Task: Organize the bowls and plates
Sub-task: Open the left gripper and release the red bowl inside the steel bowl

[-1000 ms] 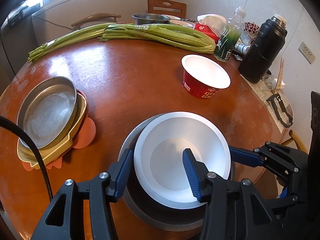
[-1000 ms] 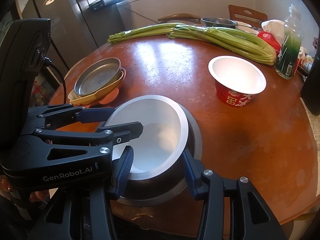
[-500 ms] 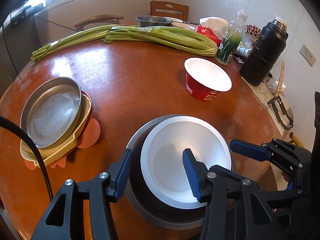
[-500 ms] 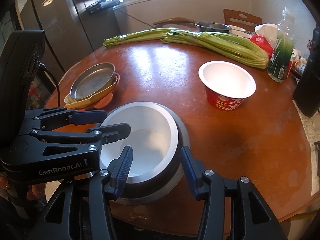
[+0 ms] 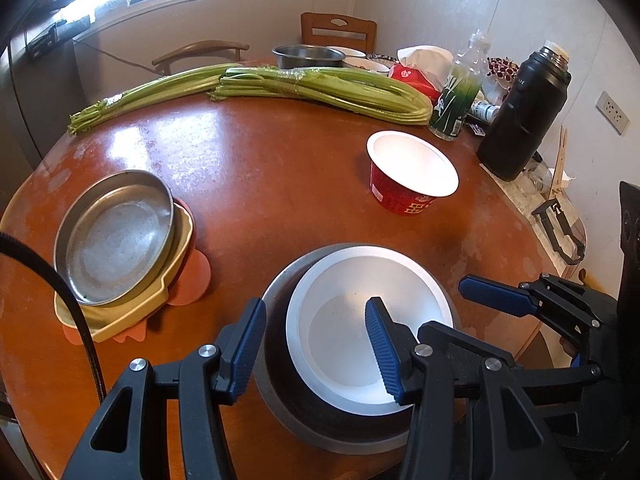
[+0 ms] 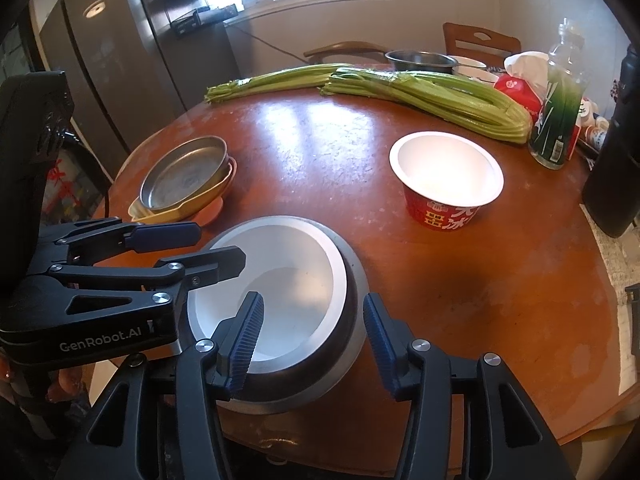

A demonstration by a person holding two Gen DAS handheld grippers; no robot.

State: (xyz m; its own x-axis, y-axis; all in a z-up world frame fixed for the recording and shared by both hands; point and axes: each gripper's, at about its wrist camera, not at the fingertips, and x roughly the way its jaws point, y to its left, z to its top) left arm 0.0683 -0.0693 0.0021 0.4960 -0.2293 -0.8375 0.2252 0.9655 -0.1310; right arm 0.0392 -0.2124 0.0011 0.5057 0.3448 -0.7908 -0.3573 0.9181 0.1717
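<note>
The white bowl [image 5: 360,344] sits nested inside the steel bowl [image 5: 276,364] at the near edge of the round table [image 5: 260,184], directly below both grippers. The left gripper [image 5: 316,350] has its jaws spread, straddling the left rims of the nested pair: one finger outside the steel wall, the other over the white interior. The right gripper [image 6: 314,344] is likewise spread across the right rims, gripping nothing. Both tools are about equally near; neither pad is visibly pressed to a rim. The bowls are round, so no long axis governs; the approach turns on rim position between the fingers. The metal pan [image 5: 114,236] stacked on the yellow dish [image 5: 132,316] lies well apart to the left, the red paper bowl [image 5: 412,178] beyond to the right.
</note>
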